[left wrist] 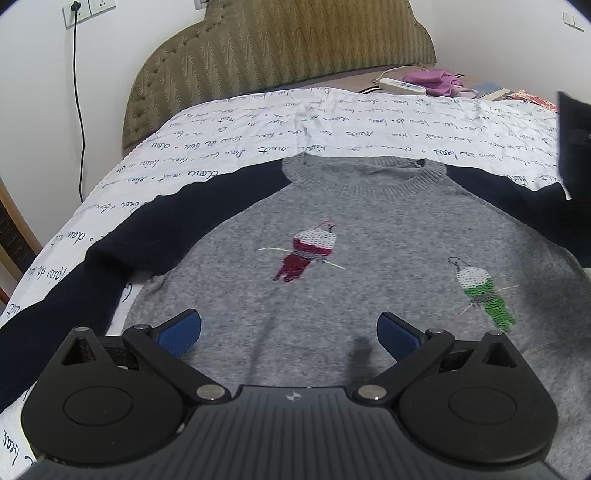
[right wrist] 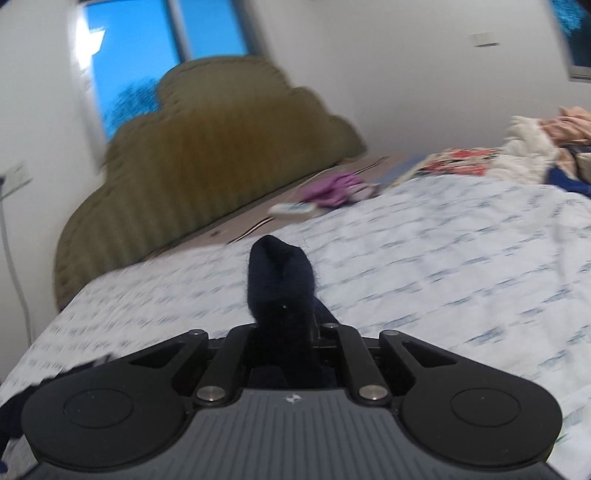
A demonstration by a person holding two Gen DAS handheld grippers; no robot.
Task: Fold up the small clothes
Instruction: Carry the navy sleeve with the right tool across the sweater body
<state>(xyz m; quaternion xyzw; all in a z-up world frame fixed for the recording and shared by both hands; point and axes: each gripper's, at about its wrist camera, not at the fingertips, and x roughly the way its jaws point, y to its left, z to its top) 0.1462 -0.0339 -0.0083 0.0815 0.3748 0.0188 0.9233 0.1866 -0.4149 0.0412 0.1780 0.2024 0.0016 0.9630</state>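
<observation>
A small grey sweater with navy sleeves and two knitted bird figures lies face up on the bed. Its left sleeve stretches out flat toward the lower left. My left gripper hovers open over the sweater's lower body, blue pads wide apart with nothing between them. In the right wrist view my right gripper is shut on the navy sleeve cuff, which sticks up between the fingers, lifted above the bed. That raised sleeve shows as a dark shape at the left wrist view's right edge.
The white bedsheet with script print covers the bed; an olive padded headboard stands behind. A white remote and purple cloth lie near the headboard. Piled bedding sits at the far right. A wall socket with cable is on the left.
</observation>
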